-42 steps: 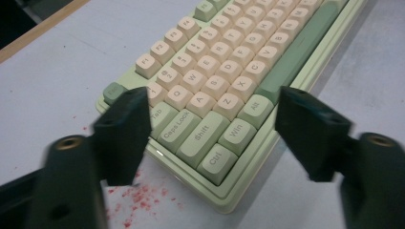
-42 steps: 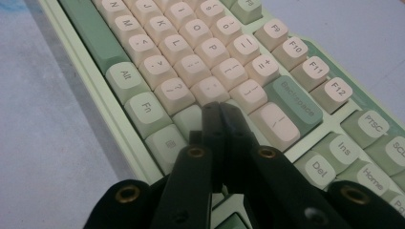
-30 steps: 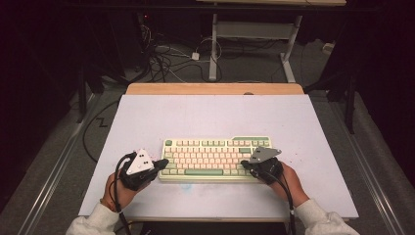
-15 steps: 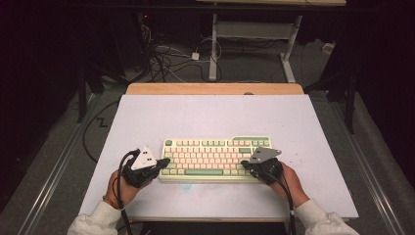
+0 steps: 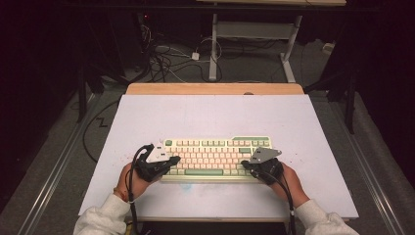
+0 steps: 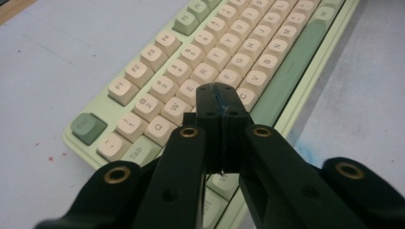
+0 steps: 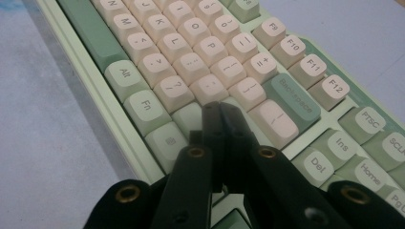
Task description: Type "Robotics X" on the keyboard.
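A pale green keyboard (image 5: 215, 159) with cream and green keys lies on the white table top near its front. My left gripper (image 5: 175, 160) hovers over the keyboard's left end, jaws pressed together with nothing between them; in the left gripper view its tips (image 6: 220, 98) sit above the letter keys (image 6: 224, 64) near the left side. My right gripper (image 5: 246, 165) is over the right end, also shut and empty; in the right gripper view its tips (image 7: 219, 112) stand just above the keys beside the Backspace key (image 7: 292, 100). Whether either tip touches a key I cannot tell.
The white table top (image 5: 215, 117) has a wooden strip (image 5: 215, 89) along its far edge. Cables (image 5: 171, 63) and a desk frame (image 5: 254, 34) lie on the dark floor beyond. Faint blue and red marks speckle the surface near the keyboard.
My left gripper has slid right, from beside the keyboard's left edge to over its left keys. The right gripper has stayed put.
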`<state>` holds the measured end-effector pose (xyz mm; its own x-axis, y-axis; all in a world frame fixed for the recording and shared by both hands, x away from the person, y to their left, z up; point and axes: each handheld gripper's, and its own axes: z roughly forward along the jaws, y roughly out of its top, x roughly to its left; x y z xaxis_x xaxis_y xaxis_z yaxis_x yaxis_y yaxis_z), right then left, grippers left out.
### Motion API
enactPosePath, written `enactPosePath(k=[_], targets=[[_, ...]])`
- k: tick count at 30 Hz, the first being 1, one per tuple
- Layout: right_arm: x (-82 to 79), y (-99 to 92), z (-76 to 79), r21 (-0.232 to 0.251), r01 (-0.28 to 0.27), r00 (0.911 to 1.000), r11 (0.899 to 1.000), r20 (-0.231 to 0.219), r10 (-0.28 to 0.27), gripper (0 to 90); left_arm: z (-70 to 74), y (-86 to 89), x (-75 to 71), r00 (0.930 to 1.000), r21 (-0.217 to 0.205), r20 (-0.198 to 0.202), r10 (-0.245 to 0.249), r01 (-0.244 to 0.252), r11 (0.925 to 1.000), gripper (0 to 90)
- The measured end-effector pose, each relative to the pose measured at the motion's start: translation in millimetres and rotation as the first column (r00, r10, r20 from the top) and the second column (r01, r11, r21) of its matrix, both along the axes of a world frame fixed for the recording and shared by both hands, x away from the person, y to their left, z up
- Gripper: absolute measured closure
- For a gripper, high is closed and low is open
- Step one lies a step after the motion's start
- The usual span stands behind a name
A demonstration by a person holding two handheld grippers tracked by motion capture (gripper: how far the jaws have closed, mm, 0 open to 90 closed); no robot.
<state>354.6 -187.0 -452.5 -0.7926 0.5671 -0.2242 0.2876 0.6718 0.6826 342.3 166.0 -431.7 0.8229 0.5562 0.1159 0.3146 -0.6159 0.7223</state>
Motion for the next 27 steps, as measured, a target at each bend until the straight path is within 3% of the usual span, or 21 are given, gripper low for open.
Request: enactPosePath(k=[20, 27], targets=[[-0.3, -0.2, -0.2, 0.0, 0.0, 1.0, 1.0, 0.002, 0.0, 90.0, -18.4, -26.6, 16.4, 0.9975, 0.086, -0.058, -0.04, 0.045, 0.9953, 87.9], [-0.6, -0.1, -0.1, -0.002, -0.002, 1.0, 1.0, 0.003, 0.002, 90.0, -19.4, -25.9, 16.6, 0.9977, 0.082, -0.057, -0.036, 0.041, 0.9958, 87.9]])
